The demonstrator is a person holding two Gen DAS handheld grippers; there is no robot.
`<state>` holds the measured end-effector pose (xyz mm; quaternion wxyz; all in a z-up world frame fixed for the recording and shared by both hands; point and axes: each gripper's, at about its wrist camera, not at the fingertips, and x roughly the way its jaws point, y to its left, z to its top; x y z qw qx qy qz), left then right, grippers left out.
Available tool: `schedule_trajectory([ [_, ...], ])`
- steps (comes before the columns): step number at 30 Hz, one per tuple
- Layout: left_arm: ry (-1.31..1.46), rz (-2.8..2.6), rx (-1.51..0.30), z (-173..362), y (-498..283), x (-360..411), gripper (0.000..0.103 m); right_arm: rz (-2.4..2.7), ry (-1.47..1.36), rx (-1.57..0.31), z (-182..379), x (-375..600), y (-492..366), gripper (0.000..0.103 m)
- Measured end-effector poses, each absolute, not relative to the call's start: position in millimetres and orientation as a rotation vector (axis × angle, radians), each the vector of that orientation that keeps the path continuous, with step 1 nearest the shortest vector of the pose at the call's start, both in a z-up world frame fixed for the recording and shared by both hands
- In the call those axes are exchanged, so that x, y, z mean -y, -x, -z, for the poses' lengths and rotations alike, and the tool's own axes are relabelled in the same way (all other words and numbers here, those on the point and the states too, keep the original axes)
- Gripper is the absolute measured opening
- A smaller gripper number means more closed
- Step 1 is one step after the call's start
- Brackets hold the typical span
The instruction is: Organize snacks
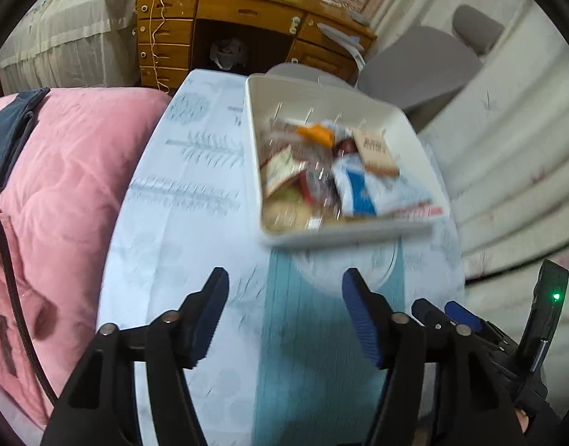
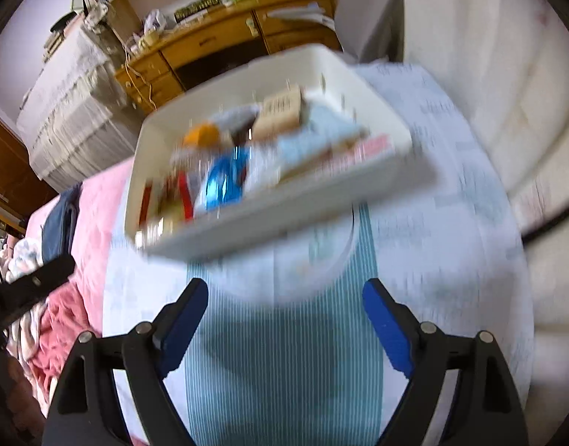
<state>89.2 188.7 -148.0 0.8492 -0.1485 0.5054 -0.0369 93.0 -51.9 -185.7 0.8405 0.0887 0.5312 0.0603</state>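
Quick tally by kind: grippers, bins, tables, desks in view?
Grippers: 2, left gripper and right gripper, both open and empty
Bins: 1, white bin holding snacks, too blurred to count
Tables: 1, table
Desks: 1, desk
Total: 5

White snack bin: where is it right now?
The white snack bin sits on the pale patterned tablecloth, ahead of both open tongs in both wrist views, with the pink quilt to its left and the wooden desk beyond.
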Motion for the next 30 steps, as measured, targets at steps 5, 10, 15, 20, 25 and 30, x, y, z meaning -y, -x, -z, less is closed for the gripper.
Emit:
schedule_trajectory([
  [5,0.266,0.073,-1.099,150,-43,-190,0.073,-0.112,-0.212,-1.16,191,48,-37,0.089],
  [10,0.243,0.097,-1.1,134,0,-187,0.076,-0.122,-0.244,-1.201,174,52,4,0.096],
  [15,0.162,0.087,-1.07,106,28,-168,0.076,-0.148,-0.198,-1.21,146,53,26,0.098],
  [20,0.118,0.092,-1.047,74,42,-143,0.076,-0.207,-0.109,-1.204,109,56,43,0.099],
  [25,0.138,0.067,-0.997,45,58,-115,0.077,-0.247,-0.082,-1.136,69,69,64,0.103],
  [30,0.142,-0.014,-0.95,34,77,-96,0.077,-0.221,-0.081,-1.061,50,87,85,0.103],
])
